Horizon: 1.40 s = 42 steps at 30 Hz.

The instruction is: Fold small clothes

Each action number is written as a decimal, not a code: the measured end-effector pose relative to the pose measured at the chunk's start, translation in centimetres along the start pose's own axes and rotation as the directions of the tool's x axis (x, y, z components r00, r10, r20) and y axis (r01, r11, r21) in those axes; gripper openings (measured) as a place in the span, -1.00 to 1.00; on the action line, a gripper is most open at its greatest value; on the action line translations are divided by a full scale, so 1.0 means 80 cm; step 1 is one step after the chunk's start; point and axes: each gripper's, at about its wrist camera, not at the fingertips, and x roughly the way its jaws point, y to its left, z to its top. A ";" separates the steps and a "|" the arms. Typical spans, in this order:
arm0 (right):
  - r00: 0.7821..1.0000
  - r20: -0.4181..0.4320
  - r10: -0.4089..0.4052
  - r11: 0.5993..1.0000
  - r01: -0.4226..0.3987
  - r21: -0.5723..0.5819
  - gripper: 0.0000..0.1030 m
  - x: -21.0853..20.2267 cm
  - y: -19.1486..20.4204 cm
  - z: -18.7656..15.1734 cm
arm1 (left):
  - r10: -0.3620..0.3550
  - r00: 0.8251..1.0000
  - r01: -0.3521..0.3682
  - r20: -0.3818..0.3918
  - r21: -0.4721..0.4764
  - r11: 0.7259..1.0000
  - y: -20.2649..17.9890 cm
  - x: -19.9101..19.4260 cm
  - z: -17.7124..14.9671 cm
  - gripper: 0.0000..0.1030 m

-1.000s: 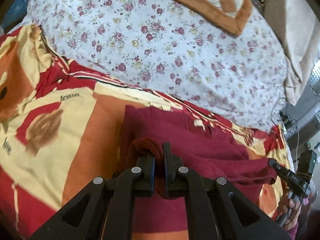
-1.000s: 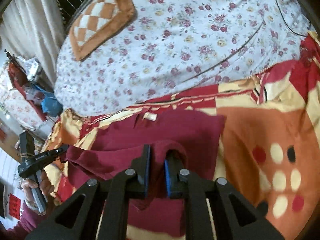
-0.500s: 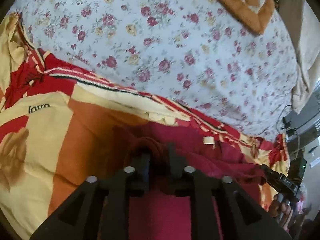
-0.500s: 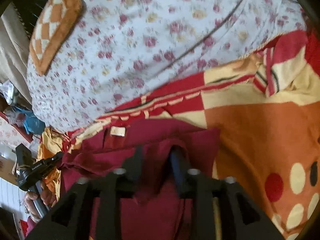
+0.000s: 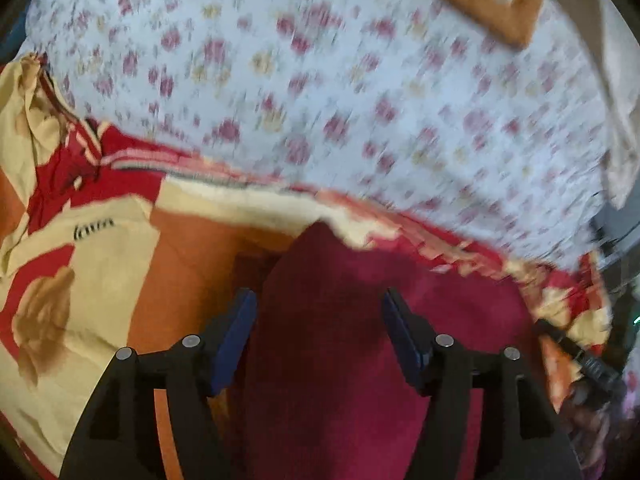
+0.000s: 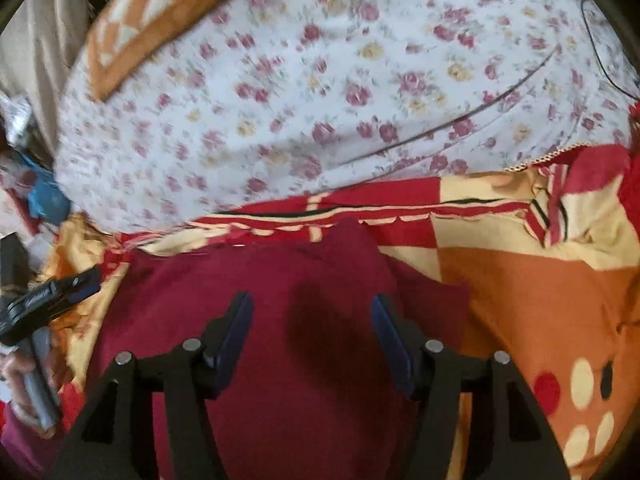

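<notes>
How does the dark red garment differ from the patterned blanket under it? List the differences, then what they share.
1. The dark red garment is one plain colour; the patterned blanket has red, orange and cream blocks with dots.
2. The garment is small; the blanket spreads well past it on both sides.
3. The garment lies on top; the blanket lies beneath.
Both are soft cloth lying fairly flat below the floral sheet.

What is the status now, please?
Left hand-held gripper and right hand-held gripper: jaws just opened, nothing pinched. Dark red cloth garment lies folded on patterned red-orange blanket. Nothing in the way.
</notes>
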 end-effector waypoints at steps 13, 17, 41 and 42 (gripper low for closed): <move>0.993 -0.038 -0.109 0.993 0.107 -0.053 0.23 -0.012 0.009 -0.018 | 0.116 0.993 -0.116 0.006 0.052 0.992 -0.012 0.011 -0.028 0.07; 0.992 -0.041 -0.121 0.987 0.116 -0.107 0.23 -0.044 0.021 -0.044 | 0.132 0.990 -0.135 0.043 0.094 0.986 -0.024 -0.008 -0.038 0.07; 0.988 -0.091 -0.126 0.992 0.124 -0.023 0.23 -0.091 -0.023 -0.134 | 0.158 0.985 -0.168 0.074 0.150 0.974 -0.020 -0.067 -0.114 0.07; 0.988 -0.092 -0.128 0.992 0.126 -0.026 0.23 -0.091 -0.022 -0.136 | 0.160 0.984 -0.169 0.073 0.150 0.974 -0.019 -0.068 -0.116 0.07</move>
